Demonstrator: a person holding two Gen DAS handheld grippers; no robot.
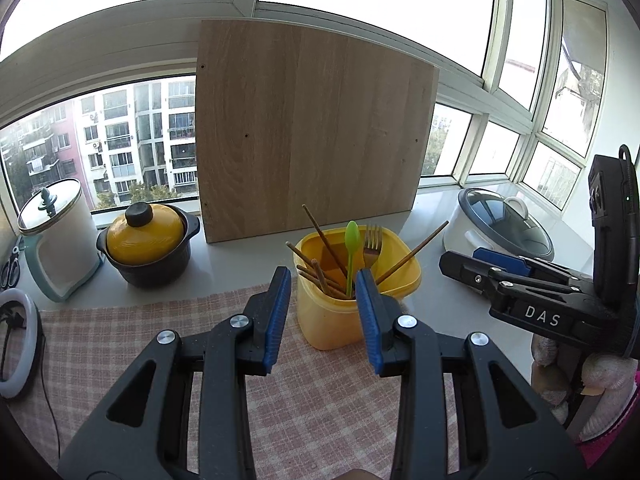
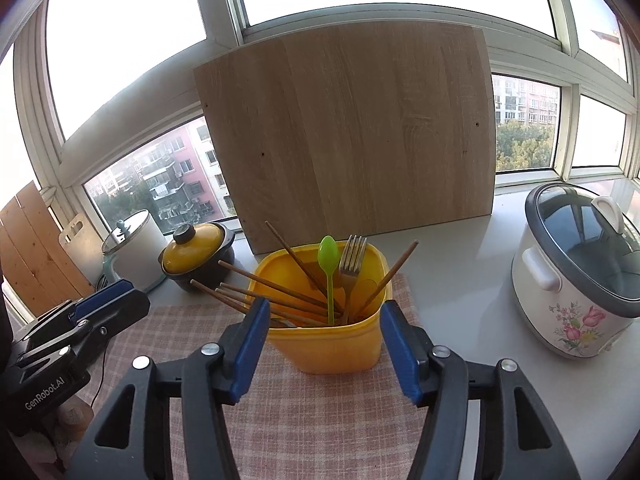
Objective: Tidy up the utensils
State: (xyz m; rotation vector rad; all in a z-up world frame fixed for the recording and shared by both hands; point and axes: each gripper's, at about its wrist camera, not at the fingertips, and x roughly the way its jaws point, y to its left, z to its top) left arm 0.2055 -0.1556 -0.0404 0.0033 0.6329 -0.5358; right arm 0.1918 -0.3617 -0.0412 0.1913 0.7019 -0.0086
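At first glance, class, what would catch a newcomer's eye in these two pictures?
The bright yellow container stands in the middle on the pink checked cloth, bristling with wooden chopsticks, a green spoon and a fork. Behind it a large wooden board leans against the window. The right gripper hangs open before the container, and a flowered rice cooker sits to the right.
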